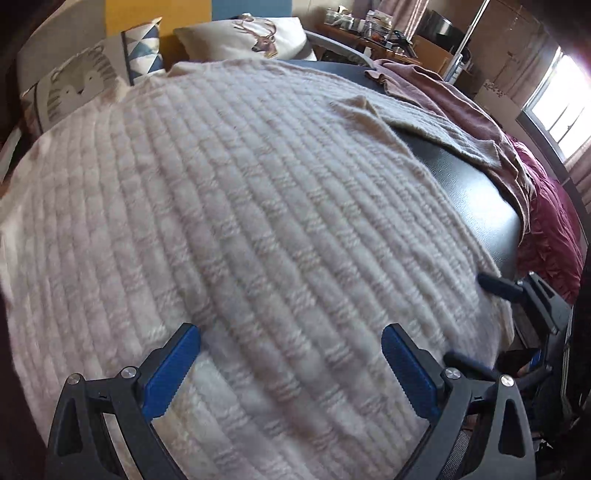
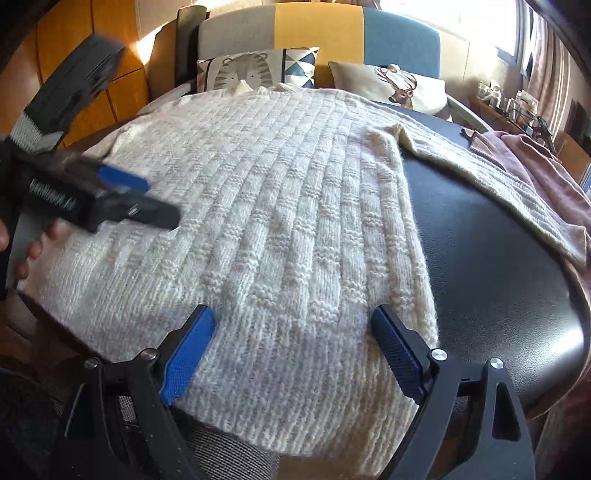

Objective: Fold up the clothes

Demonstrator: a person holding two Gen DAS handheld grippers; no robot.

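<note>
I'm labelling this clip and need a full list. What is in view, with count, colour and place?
sweater: one, cream knit, spread flat on the table
table: one, black, under the sweater
pink cloth: one, heaped at the table's far right
cushions: three; tiger print, triangle pattern, deer print, on the sofa behind
sofa: one, grey, yellow, blue panels
left gripper: one, black with blue pads, open above the sweater
right gripper: one, same colours, open at the sweater's near hem
</note>
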